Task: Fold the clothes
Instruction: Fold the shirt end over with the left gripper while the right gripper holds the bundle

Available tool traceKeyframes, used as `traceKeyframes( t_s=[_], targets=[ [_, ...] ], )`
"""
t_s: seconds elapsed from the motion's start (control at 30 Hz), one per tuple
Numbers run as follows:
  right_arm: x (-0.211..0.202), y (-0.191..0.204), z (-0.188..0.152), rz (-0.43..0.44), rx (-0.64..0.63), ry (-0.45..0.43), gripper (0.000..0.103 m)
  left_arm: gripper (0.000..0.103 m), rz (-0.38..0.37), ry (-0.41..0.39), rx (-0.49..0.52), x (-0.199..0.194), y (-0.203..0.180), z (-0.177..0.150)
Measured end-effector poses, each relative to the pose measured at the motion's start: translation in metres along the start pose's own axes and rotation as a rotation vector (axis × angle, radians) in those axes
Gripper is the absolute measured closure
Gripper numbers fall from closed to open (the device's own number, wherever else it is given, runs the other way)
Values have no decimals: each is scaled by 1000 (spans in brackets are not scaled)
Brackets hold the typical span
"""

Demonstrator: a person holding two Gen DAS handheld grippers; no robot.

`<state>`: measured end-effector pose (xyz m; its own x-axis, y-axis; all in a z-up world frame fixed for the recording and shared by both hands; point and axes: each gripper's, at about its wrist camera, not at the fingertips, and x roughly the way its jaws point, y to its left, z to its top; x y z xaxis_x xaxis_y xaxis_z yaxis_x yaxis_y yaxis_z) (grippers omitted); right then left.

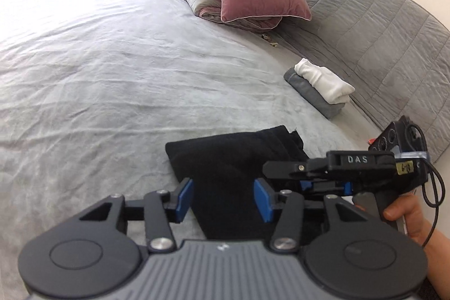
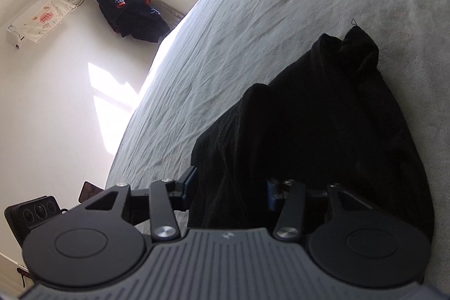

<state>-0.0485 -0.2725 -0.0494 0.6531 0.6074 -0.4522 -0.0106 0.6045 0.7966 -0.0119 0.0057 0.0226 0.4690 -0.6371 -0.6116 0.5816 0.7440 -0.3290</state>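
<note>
On the grey bedsheet (image 1: pixel 112 61) my left gripper (image 1: pixel 223 198) stands with jaws apart, blue pads clear of the black garment (image 1: pixel 233 159) lying folded between and beneath them; just right of it my right gripper (image 1: pixel 284 167), held in a hand (image 1: pixel 407 218), pokes in over the same cloth, likewise parted in its own view (image 2: pixel 229 191) and clamping nothing; farther right, a folded grey-and-white stack (image 1: pixel 320 86) waits by the quilted headboard (image 1: pixel 379 27). I judge this piece nearly finished, perhaps needing only a move onto the stack.
</note>
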Motion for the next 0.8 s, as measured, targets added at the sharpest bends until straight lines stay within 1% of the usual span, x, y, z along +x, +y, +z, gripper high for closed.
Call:
traceKeyframes(
  t_s=[0.07,0.17,0.27,0.33,0.43,0.5,0.53,0.63,0.7,0.73,0.8],
  targets=[
    [-5,0,-1,17,-10,10,52,38,-9,13,38,16,-3,16],
    [-8,0,-3,26,-25,19,52,33,-21,52,97,47,-13,39],
    [-7,1,-5,37,-18,23,52,31,-37,80,178,71,-24,54],
    [-8,0,-6,48,-8,23,52,31,-91,116,212,85,-29,59],
    [-9,0,-7,53,-10,30,52,31,-124,151,267,98,-37,57],
    [-9,2,-6,52,-23,37,52,33,-129,152,312,101,-44,54],
    [-9,2,-5,52,-29,39,53,36,-131,153,334,103,-47,52],
    [-9,3,-5,50,-39,50,55,38,-148,138,379,101,-53,51],
    [-9,4,-5,47,-46,59,57,41,-160,127,407,99,-56,50],
    [-10,3,-5,45,-45,62,60,42,-165,131,415,99,-57,51],
    [-11,2,-6,45,-40,66,61,44,-159,151,435,103,-57,51]
  ],
)
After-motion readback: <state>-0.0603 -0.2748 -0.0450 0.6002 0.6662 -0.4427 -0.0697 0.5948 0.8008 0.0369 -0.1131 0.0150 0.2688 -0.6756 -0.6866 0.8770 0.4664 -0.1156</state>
